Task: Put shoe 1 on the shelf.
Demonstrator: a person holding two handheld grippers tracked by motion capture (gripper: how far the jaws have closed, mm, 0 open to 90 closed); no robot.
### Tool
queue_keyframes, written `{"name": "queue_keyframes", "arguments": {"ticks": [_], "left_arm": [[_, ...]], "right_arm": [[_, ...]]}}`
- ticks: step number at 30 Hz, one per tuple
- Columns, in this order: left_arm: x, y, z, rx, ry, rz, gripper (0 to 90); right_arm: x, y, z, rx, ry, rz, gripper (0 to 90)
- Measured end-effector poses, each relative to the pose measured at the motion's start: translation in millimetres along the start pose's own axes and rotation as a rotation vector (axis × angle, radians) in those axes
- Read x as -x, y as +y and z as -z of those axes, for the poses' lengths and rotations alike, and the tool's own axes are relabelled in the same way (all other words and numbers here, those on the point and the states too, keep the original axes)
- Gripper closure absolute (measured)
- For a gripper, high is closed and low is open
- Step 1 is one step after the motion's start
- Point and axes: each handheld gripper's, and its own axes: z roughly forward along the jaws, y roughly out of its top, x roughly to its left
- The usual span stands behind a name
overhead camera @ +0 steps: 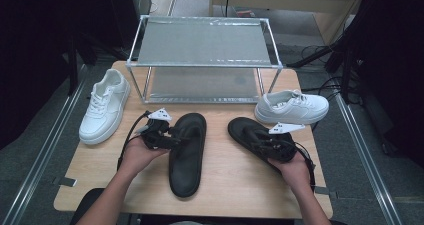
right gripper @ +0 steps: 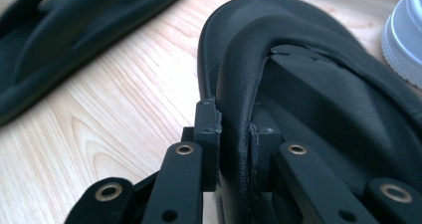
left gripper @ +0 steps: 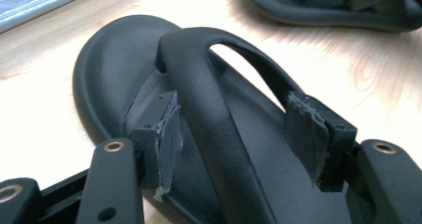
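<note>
Our right tongs (right gripper: 234, 134) pinch the right sandal's strap (right gripper: 239, 84). Our left tongs (left gripper: 239, 144) stand apart astride the left sandal's strap (left gripper: 209, 99). Bare surface (overhead camera: 230, 170) lies between the sandals.

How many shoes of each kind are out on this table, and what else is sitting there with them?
Black flip-flops: 2, the left flip-flop between the left gripper's open jaws, the right flip-flop pinched by its strap in the right gripper.
White sneakers: 2, the left sneaker and the right sneaker.
Metal shoe rack: 1.
Total: 5.
</note>
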Motion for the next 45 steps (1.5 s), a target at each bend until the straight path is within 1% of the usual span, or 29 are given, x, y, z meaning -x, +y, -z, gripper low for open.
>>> {"name": "queue_keyframes", "arguments": {"ticks": [3, 5, 8, 10, 12, 14, 16, 19, 22, 27, 29, 32, 34, 40, 43, 45], "left_arm": [[1.5, -1.6, 3.8, -0.004, 0.005, -0.009, 40.0], [1.8, -4.1, 5.8, 0.005, 0.007, -0.007, 39.9], [1.6, -8.3, 9.5, 0.009, 0.018, 0.006, 39.9], [0.6, -10.8, 12.3, 0.014, 0.021, 0.012, 39.8], [0.7, -13.4, 14.7, 0.018, 0.026, 0.022, 39.7], [0.6, -15.9, 17.1, 0.019, 0.034, 0.022, 39.7], [0.6, -18.5, 19.1, 0.024, 0.036, 0.03, 39.6], [0.7, -22.1, 21.7, 0.027, 0.045, 0.039, 39.4], [1.6, -25.4, 23.6, 0.03, 0.049, 0.045, 39.2], [3.1, -30.3, 25.4, 0.025, 0.057, 0.046, 38.1], [3.6, -31.9, 26.2, 0.029, 0.058, 0.053, 38.1], [3.8, -34.0, 27.5, 0.028, 0.059, 0.058, 38.2], [3.9, -34.8, 27.7, 0.03, 0.057, 0.058, 39.4], [4.3, -36.9, 27.7, 0.022, 0.052, 0.057, 42.1], [4.2, -38.2, 27.6, 0.022, 0.054, 0.044, 47.0], [3.4, -39.1, 27.7, 0.021, 0.048, 0.037, 52.2]], "right_arm": [[-1.9, 6.1, -1.2, 0.003, 0.015, -0.021, 80.1], [-4.2, 10.5, -3.3, -0.002, 0.02, -0.02, 80.0], [-7.3, 16.5, -6.6, -0.003, 0.032, -0.014, 80.0], [-8.7, 19.8, -9.3, -0.006, 0.038, -0.018, 80.1], [-9.6, 22.3, -11.8, -0.011, 0.033, -0.013, 80.1], [-10.7, 25.5, -14.7, -0.016, 0.034, -0.027, 80.1], [-12.2, 28.4, -17.7, -0.016, 0.04, -0.024, 80.1], [-14.7, 32.7, -23.1, -0.017, 0.048, -0.008, 80.0], [-16.5, 35.6, -28.0, -0.021, 0.053, -0.006, 79.9], [-19.7, 40.0, -35.6, -0.031, 0.051, -0.006, 79.8], [-20.6, 41.8, -38.7, -0.031, 0.044, -0.005, 79.7], [-22.1, 43.5, -43.3, -0.038, 0.04, -0.021, 79.9], [-23.9, 44.7, -46.0, -0.043, 0.032, -0.026, 79.9], [-27.6, 47.4, -55.3, -0.045, 0.018, -0.021, 79.8], [-28.7, 47.8, -59.1, -0.051, 0.013, -0.026, 80.0], [-29.7, 47.8, -61.9, -0.053, 0.014, -0.025, 80.1]]}}
